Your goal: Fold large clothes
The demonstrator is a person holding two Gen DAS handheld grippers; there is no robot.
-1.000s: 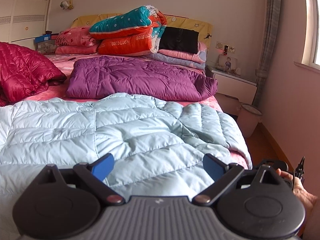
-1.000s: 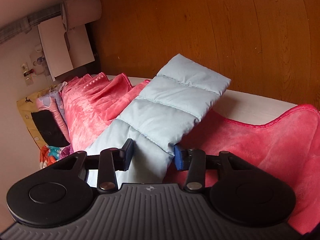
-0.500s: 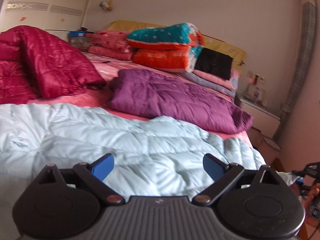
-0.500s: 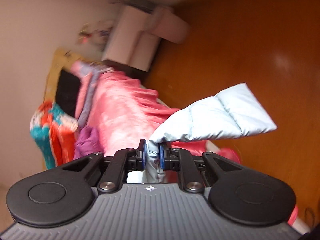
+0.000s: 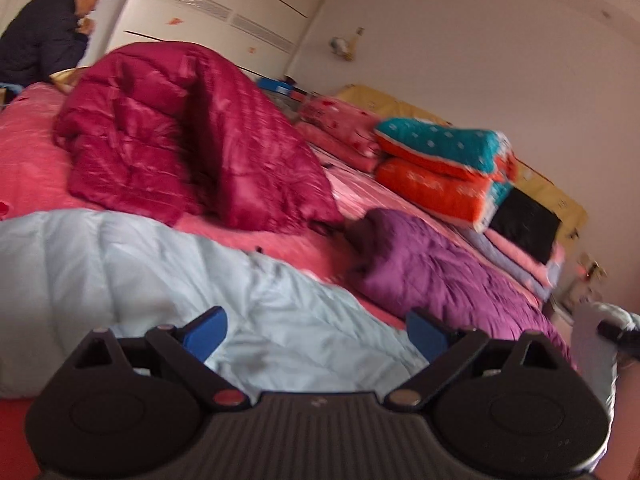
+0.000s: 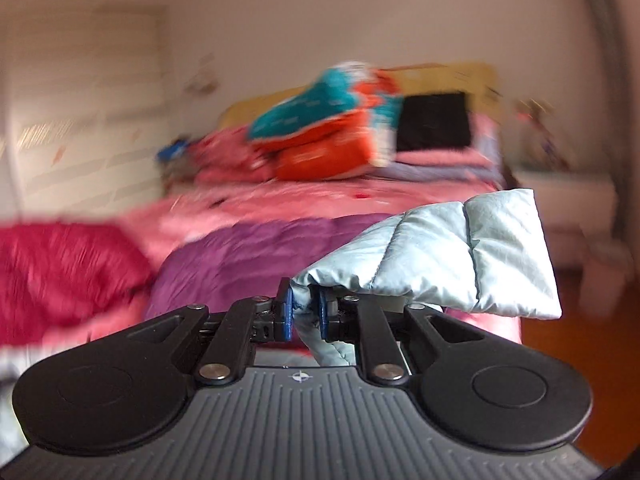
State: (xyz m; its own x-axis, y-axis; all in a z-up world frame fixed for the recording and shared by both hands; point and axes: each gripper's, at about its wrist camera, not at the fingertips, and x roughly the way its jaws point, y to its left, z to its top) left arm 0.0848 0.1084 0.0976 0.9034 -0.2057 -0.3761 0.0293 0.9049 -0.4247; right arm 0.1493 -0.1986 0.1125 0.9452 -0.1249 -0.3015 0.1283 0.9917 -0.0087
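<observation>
light blue jacket [image 5: 132, 272]: quilted puffer cloth, faint sheen, stitched channels
sleeve [image 6: 452, 260]: same quilted cloth, smooth, soft creases
crimson jacket [image 5: 180, 132]: quilted puffer, glossy
purple jacket [image 5: 440, 268]: quilted puffer, duller sheen
bed cover [image 5: 32, 168]: pink plush cloth, matt, fuzzy
folded quilts [image 5: 444, 172]: printed cloth, teal and orange, matt
left gripper [image 5: 316, 330]: black matt plastic body, ribbed grey top, metal pivot pins
right gripper [image 6: 303, 311]: same black matt plastic
pads [image 5: 206, 332]: blue, smooth
floor [image 6: 568, 336]: orange wood, slight gloss

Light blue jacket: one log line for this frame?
right tongs: shut on light blue jacket sleeve, lifted | left tongs: open, empty, over light blue jacket | bed
</observation>
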